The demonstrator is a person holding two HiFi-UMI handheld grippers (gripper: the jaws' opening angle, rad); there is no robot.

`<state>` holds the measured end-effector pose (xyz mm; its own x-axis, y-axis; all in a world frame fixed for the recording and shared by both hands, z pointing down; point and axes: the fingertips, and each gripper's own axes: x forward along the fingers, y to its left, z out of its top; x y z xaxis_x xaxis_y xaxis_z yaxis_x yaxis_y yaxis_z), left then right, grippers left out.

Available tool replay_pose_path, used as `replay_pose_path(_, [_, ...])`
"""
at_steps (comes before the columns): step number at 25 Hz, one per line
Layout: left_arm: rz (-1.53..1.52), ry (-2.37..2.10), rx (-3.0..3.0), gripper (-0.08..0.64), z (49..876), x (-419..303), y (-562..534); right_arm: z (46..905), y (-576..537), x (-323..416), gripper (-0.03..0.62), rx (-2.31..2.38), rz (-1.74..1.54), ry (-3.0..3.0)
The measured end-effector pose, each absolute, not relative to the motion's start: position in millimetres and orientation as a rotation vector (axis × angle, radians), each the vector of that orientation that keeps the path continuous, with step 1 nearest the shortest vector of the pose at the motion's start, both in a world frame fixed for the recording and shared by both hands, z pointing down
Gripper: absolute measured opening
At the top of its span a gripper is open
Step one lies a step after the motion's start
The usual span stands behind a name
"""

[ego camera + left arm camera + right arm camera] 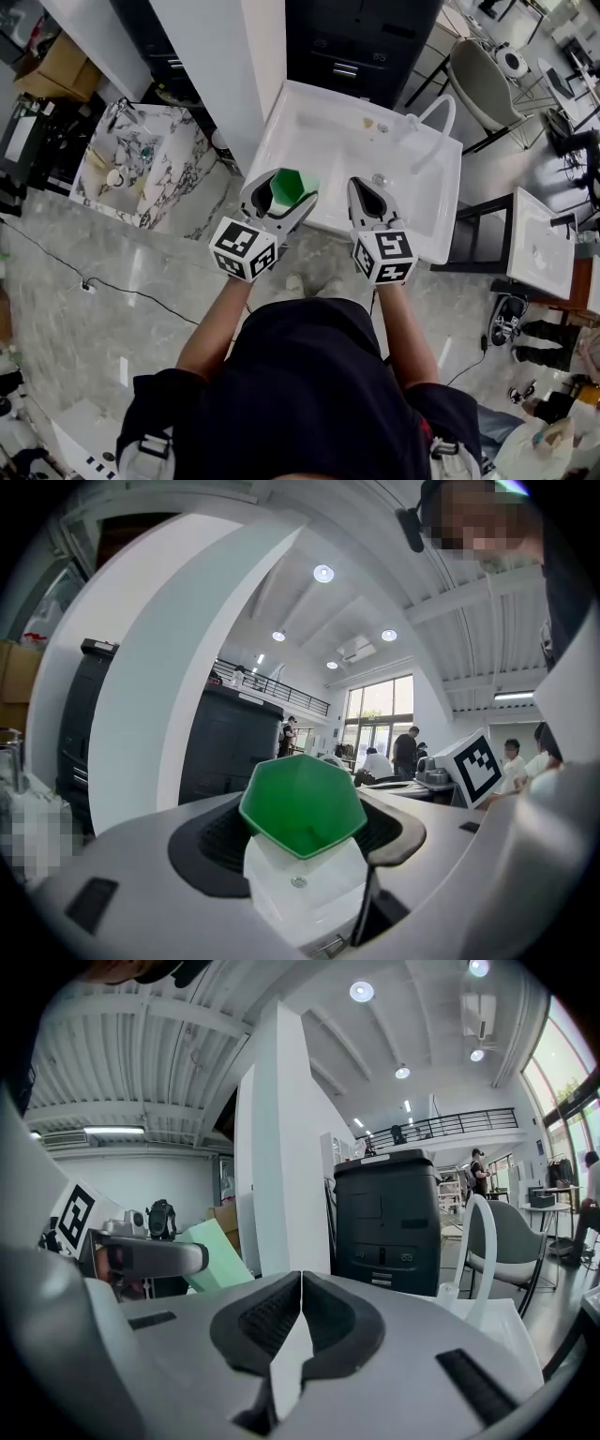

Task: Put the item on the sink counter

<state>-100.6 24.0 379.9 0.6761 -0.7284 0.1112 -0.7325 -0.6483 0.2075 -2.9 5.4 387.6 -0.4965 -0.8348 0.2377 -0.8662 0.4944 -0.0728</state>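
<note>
In the head view, a green hexagonal cup is held over the near left rim of the white sink, with my left gripper shut on it. The left gripper view shows the cup from close up between the jaws, its open mouth facing the camera. My right gripper is beside it over the sink's near edge, shut and holding nothing. In the right gripper view its jaws meet with no gap. A white curved faucet stands at the sink's far right corner.
Behind the sink stand a white column and a dark cabinet. A marble-patterned basin lies to the left. A chair and a white table are to the right. A cable runs across the floor.
</note>
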Motion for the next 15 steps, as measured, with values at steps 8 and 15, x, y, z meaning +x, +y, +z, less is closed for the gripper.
replay_pose_path(8, [0.036,-1.186,2.638,0.327,386,-101,7,390,-17,-7,0.035,1.454,0.284,-2.577])
replay_pose_path(15, [0.046,-1.208,2.632,0.327,390,-96,-19,394,-45,-1,0.035,1.446,0.295,-2.591])
